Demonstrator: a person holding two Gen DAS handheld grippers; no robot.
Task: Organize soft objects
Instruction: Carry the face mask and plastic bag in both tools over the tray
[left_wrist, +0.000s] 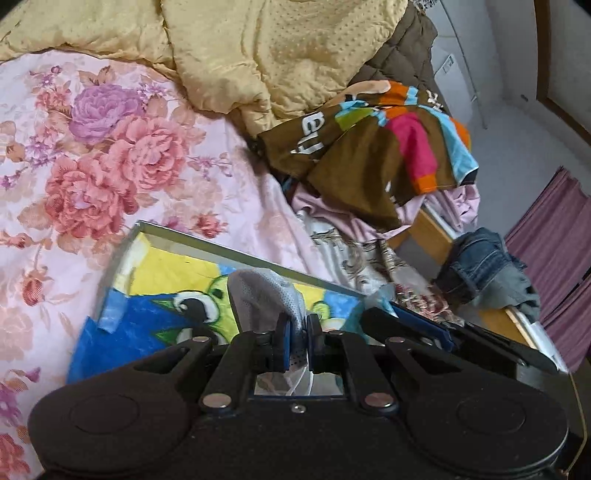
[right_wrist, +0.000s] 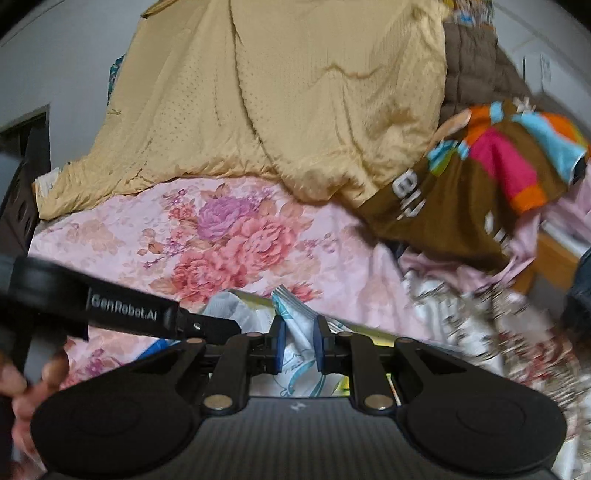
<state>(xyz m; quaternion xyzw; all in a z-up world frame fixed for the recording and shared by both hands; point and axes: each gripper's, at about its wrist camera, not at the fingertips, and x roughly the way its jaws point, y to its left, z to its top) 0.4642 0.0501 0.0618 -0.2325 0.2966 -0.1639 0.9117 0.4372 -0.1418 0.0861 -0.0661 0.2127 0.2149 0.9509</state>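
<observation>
My left gripper (left_wrist: 297, 328) is shut on a bunched white mesh cloth (left_wrist: 262, 291), which rises between its blue pads. Under the cloth lies a flat cartoon-printed piece (left_wrist: 166, 291) in yellow, blue and green with a grey rim, resting on the bed. My right gripper (right_wrist: 299, 332) is shut on a white cloth with teal line print (right_wrist: 295, 317). I cannot tell whether both hold one piece. The two grippers are side by side: the right gripper (left_wrist: 417, 325) shows in the left wrist view, and the left gripper (right_wrist: 229, 326) in the right wrist view.
A pink floral bedsheet (left_wrist: 110, 155) covers the bed. A yellow quilt (left_wrist: 277, 55) is heaped at the back. A brown multicoloured garment (left_wrist: 369, 147) lies on a clothes pile at the right, with jeans (left_wrist: 484, 269) over the wooden bed edge. A person's hand (right_wrist: 26, 391) is at the lower left.
</observation>
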